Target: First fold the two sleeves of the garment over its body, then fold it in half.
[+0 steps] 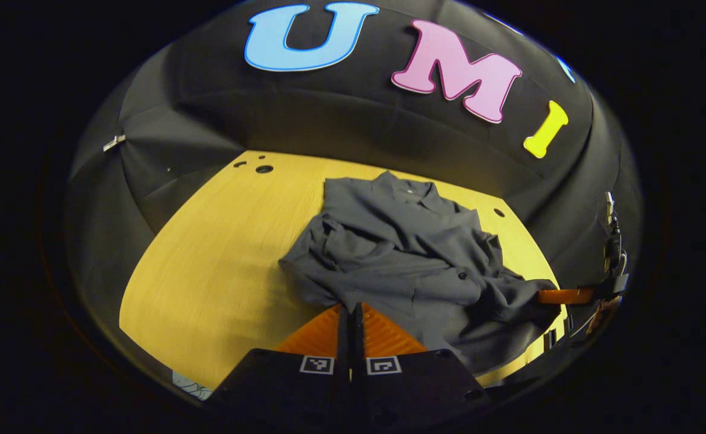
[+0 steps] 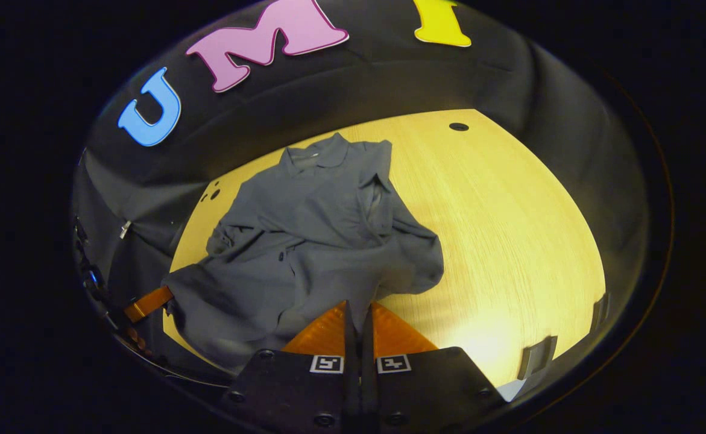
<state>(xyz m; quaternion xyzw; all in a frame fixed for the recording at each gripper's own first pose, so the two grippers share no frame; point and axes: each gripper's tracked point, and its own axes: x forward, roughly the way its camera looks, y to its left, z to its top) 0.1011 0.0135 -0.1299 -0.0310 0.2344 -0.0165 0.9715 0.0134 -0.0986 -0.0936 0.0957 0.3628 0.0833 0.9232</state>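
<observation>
Both my grippers, left gripper [image 1: 351,310] and right gripper [image 2: 359,308], are clenched on the shirt [image 1: 401,253] hem just ahead on the table [image 1: 220,253]; I should lift evenly, carrying it toward the collar [image 2: 319,154].

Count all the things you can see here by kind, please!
Grey shirt: 1
Wooden table: 1
Grippers: 2, the left gripper and the right gripper
Total: 4
</observation>
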